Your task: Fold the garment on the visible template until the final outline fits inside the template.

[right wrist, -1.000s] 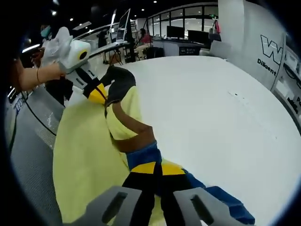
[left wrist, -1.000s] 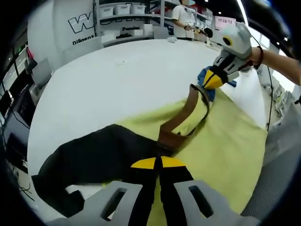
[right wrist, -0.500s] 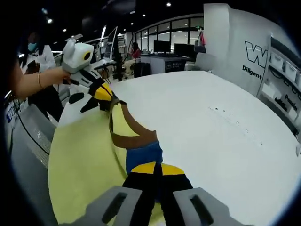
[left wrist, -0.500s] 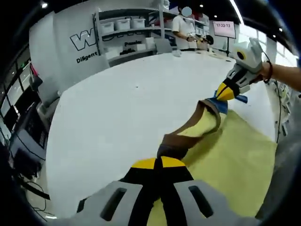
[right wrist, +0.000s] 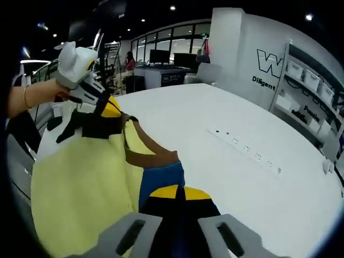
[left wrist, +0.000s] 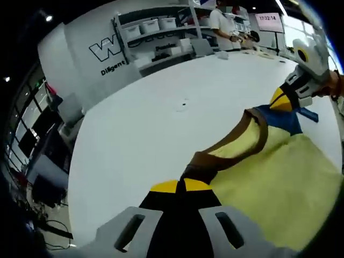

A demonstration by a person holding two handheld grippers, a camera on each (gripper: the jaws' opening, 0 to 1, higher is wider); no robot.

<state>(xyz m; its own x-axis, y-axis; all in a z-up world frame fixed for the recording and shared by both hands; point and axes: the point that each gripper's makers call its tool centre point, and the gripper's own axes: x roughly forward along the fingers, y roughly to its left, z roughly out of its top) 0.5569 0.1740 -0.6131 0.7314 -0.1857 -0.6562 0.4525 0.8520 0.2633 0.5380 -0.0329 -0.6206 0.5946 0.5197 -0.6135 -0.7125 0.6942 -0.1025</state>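
L gripper (left wrist: 181,187): jaws closed, yellow tips pressed together, pinching the shirt (left wrist: 279,177) at a dark shoulder/sleeve corner next to the brown collar (left wrist: 226,153). From the tips the collar band runs up and away toward the R gripper, w/ the yellow body of the shirt spreading off to the right of the fingers. The blue part of the shirt (left wrist: 279,119) sits at the far end, right under the R gripper's tips.

R gripper (right wrist: 176,192): jaws closed too, yellow tips together, gripping the blue corner of the shirt just ahead of the fingers. Brown collar curves away from the tips toward the L gripper, seen upper left in the right gripper view w/ a hand around its white body. Black sleeve (right wrist: 88,126) hangs just below that gripper's tips. Yellow cloth falls away to the left of the R fingers.

Shirt is held up by its two top corners, stretched between the grippers, collar edge taut-ish and sagging a bit in the middle. It hangs over the near edge of the white table (left wrist: 161,113); can't tell how much of it touches the top.

Beyond the fingers: table top is wide and white, small dark marks (right wrist: 247,151) in a row on it. Wall w/ lettering (left wrist: 115,54) and shelves w/ bins (left wrist: 156,24) behind; a person (left wrist: 223,24) stands at the far side.
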